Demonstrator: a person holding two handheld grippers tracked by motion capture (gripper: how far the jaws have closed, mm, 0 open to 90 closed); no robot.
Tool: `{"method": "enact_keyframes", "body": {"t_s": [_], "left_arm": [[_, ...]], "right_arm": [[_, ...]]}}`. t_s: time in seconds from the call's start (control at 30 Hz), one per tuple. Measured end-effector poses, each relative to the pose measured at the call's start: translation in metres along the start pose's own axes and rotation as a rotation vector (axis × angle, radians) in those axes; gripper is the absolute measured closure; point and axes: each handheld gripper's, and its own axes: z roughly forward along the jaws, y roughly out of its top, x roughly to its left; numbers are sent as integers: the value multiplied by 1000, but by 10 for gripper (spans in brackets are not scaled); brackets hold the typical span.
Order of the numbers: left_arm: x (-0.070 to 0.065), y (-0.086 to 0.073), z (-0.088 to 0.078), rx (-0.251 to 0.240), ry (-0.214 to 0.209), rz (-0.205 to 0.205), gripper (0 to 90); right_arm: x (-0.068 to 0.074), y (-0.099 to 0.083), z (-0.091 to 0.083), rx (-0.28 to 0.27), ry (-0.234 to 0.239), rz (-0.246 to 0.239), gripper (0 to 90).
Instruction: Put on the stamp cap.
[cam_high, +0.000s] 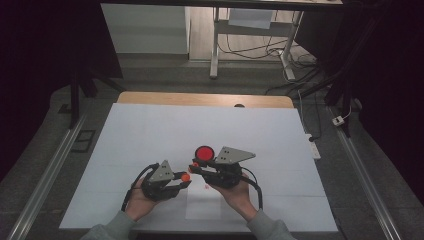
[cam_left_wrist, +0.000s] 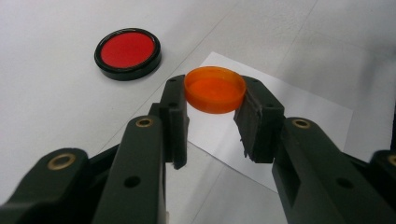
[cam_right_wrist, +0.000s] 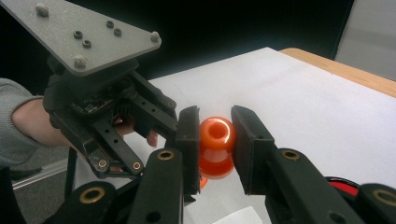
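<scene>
- Since each hand already has hold of one half of the work, this reads as a small orange translucent plastic bottle (cam_right_wrist: 215, 147) being parted from or joined to its shallow round orange plastic cap (cam_left_wrist: 215, 88), both held just above the white-covered worktop (cam_high: 150, 135).
- The left gripper (cam_left_wrist: 212, 116) pinches the cap across its rim, one black pad on each side, with the cap's open hollow facing up toward that gripper's camera; in the high view it shows as an orange dot at that gripper's tips (cam_high: 185, 177).
- The right gripper (cam_right_wrist: 215, 140) is pressed in on the bottle's body, its pads on opposite sides below the rounded open neck, which looks toward that gripper's camera.
- Both pieces look light and stiff, with glossy, smooth skin, so I judge them slippery; a thin-walled cap will likely flex or pop out sideways if squeezed off-centre.
- The best hold on the cap is straight across its widest line, pads flat on the side wall, as it sits now.
- The bottle is rounded and waisted, so the pads are best kept on the fuller lower bulge, not on the neck, which must stay free for the cap.
- A round red disc in a black rim (cam_left_wrist: 128, 52) lies flat on the worktop beyond the cap, apart from both grippers, and a smaller white sheet of paper (cam_left_wrist: 289, 121) lies under the left gripper.
- Neither piece seems fragile, yet a twist with a loose grip could spin the bottle between the pads.
</scene>
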Motion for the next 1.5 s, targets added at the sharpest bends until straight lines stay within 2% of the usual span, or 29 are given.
{"method": "enact_keyframes", "body": {"t_s": [0.63, 1.13, 1.5], "left_arm": [[-1, 1, 1, 1, 1, 7, 648], [0, 1, 0, -2, 2, 3, 648], [0, 1, 0, -2, 2, 5, 647]], "right_arm": [[2, 0, 8, 11, 7, 8, 724], [7, -8, 19, 57, 32, 12, 724], [7, -9, 20, 62, 33, 12, 724]]}}
